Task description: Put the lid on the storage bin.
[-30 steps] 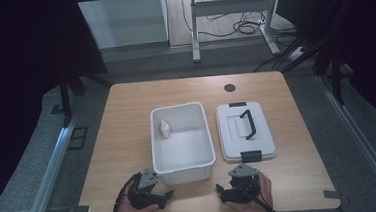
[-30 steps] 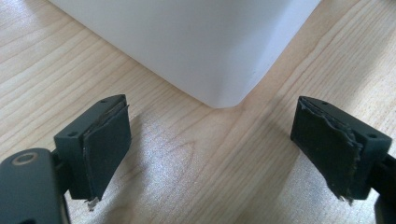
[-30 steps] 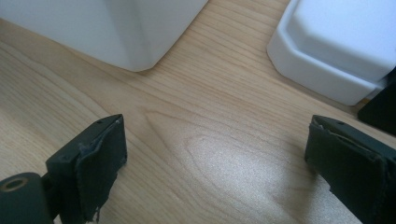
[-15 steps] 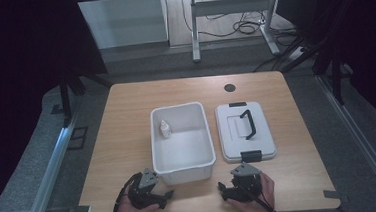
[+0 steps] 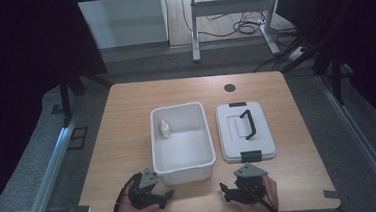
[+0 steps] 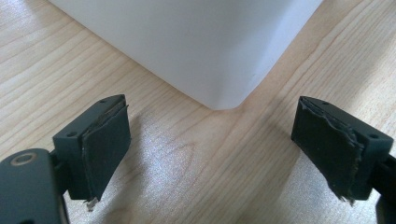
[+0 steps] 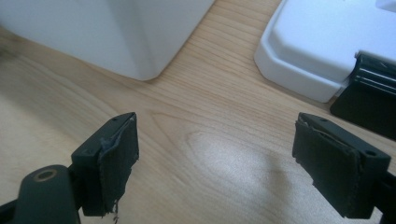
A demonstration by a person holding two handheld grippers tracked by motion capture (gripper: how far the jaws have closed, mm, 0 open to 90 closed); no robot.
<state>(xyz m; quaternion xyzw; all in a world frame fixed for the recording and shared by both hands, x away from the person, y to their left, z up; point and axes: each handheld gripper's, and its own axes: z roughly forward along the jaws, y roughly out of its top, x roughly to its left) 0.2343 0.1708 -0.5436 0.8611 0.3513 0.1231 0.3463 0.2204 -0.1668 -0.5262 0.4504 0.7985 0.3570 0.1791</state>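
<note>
A white open bin (image 5: 183, 156) stands mid-table with a small white bottle (image 5: 164, 129) upright inside at its left wall. To its right lies the white lid (image 5: 238, 132) with a black handle (image 5: 247, 123) and black end clips. My left gripper (image 5: 163, 195) rests near the bin's front left corner, open and empty; the bin's corner (image 6: 219, 70) looms just beyond its pads (image 6: 109, 140). My right gripper (image 5: 231, 189) sits in front of the gap between bin (image 7: 140, 37) and lid (image 7: 308, 51). It is open with only bare wood between its jaws, which have just been closing slightly.
The wooden table (image 5: 127, 120) has a round cable hole (image 5: 230, 88) at the back. A black lid clip (image 7: 369, 93) lies close ahead of the right gripper. Dark floor, metal rails and desk legs surround the table.
The right hand has shifted very slightly near the table's front edge. The left hand, bin, bottle and lid have stayed put.
</note>
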